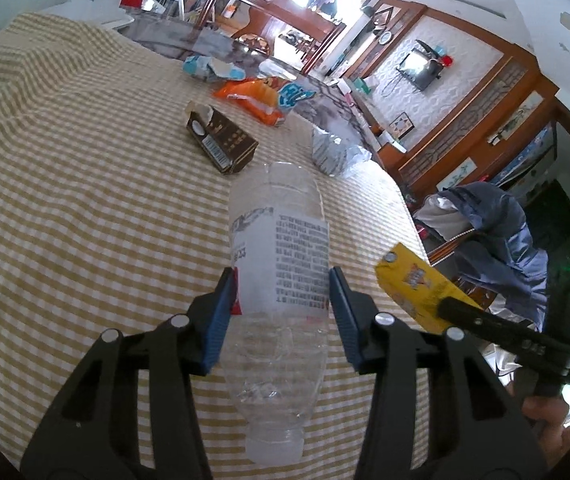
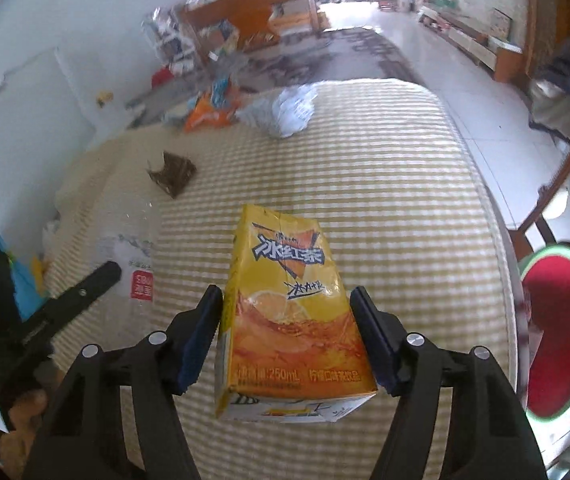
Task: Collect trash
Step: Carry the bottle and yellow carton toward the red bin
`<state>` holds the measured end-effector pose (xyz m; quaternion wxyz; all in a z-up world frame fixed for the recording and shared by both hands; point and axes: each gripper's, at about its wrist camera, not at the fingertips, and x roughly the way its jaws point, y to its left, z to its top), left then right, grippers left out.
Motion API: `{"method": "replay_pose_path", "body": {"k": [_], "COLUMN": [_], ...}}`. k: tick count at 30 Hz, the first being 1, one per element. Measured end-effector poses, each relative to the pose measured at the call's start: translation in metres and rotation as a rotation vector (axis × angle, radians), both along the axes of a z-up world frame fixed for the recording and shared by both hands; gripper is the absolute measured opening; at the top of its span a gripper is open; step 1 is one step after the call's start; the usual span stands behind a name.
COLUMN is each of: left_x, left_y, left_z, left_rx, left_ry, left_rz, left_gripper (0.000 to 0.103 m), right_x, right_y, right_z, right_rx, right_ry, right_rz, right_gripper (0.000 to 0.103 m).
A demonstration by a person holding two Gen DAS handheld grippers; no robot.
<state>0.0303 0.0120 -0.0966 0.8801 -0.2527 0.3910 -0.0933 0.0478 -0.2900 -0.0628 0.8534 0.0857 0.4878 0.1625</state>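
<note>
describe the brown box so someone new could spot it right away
On the yellow checked tablecloth, look beyond the clear bottle toward the snack wrappers. The brown box lies on its side, alone. It is the only dark, rigid carton; its neighbours are crumpled bright or silvery wrappers.
</note>
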Motion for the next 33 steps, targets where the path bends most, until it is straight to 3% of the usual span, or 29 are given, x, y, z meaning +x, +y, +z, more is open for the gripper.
{"method": "replay_pose_path", "body": {"k": [15, 16, 17, 23, 26, 27, 28, 30, 32, 33], "left_x": [-0.011, -0.012, -0.012, -0.009, -0.008, -0.007, -0.008, -0.009, -0.012, -0.012], "left_y": [-0.033, -0.036, -0.039, -0.073, -0.091, -0.096, -0.1, -0.105, -0.11, -0.111], "left_z": [0.0, 0.002, 0.006, 0.023, 0.023, 0.022, 0.02, 0.019, 0.019, 0.019], "left_rx": [0.119, 0.106, 0.094, 0.036, 0.017, 0.009, 0.008, 0.02, 0.041, 0.041], "left_ry": [0.016, 0.012, 0.009, -0.009, 0.002, 0.012, 0.021, 0.028, 0.031, 0.032], "left_rz": [-0.079, -0.084, -0.09, -0.155, -0.183, -0.193, -0.203, -0.22, -0.234, -0.24], "left_gripper": [0.045, 0.045, 0.045, 0.045, 0.045, 0.045, 0.045, 0.045, 0.045, 0.045], "right_x": [-0.048, -0.051, -0.053, -0.057, -0.053, -0.055, -0.057, -0.058, -0.052, -0.047], "right_y": [-0.084, -0.093, -0.1, -0.131, -0.135, -0.136, -0.138, -0.143, -0.145, -0.143], "right_z": [0.021, 0.023, 0.024, 0.019, 0.012, 0.012, 0.013, 0.01, 0.001, -0.004], "right_rx": [0.165, 0.183, 0.202, 0.287, 0.279, 0.252, 0.224, 0.193, 0.15, 0.109], "right_ry": [-0.061, -0.068, -0.068, -0.051, 0.023, 0.025, 0.022, 0.053, 0.13, 0.179], "right_rz": [-0.172, -0.187, -0.2, -0.262, -0.232, -0.235, -0.238, -0.24, -0.225, -0.209], "right_gripper": [0.063, 0.05, 0.044, 0.037, 0.04, 0.045, 0.058, 0.074, 0.076, 0.081]}}
